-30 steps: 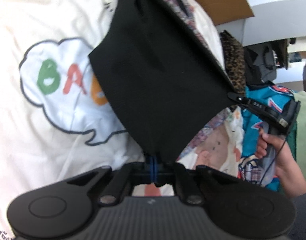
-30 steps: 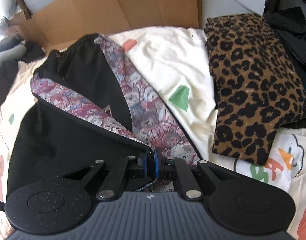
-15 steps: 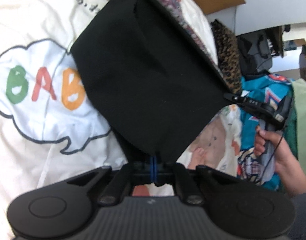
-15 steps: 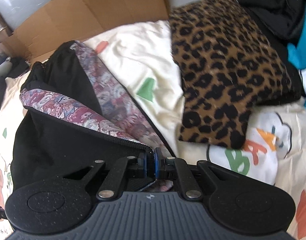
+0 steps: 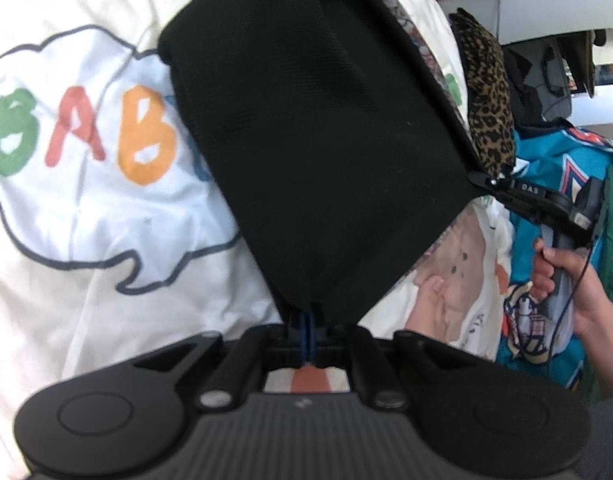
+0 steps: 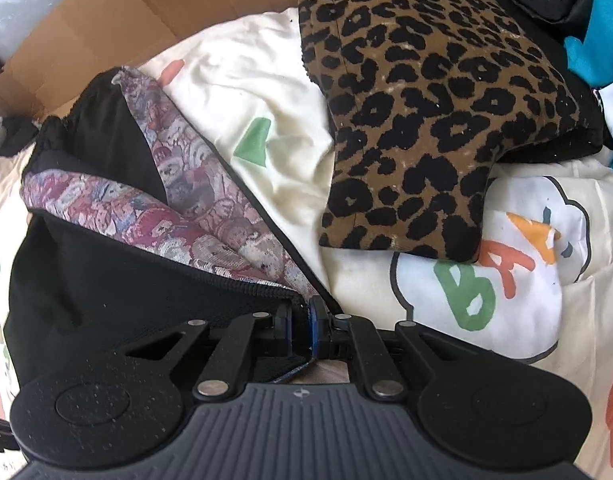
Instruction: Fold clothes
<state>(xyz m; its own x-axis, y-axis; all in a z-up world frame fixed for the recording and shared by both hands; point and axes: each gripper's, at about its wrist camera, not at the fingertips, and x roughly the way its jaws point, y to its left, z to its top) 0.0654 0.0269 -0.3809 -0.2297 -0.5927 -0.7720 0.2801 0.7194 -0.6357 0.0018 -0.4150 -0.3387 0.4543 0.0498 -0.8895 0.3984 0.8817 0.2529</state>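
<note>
The left wrist camera looked steeply down along its fingers, very near the black garment (image 5: 326, 128) over a cream sheet (image 5: 66, 280), and caught the right gripper (image 5: 480, 179) at far right. The right wrist camera faced down toward a cardboard sheet (image 6: 154, 8) and a leopard-print cushion (image 6: 426, 112). Both views shared garment, sheet and cushion.

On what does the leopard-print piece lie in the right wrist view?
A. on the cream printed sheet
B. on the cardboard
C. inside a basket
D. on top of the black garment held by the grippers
A: the leopard-print piece lies on the cream sheet, its lower edge overlapping the cloud print, apart from the black garment and the cardboard.
</note>
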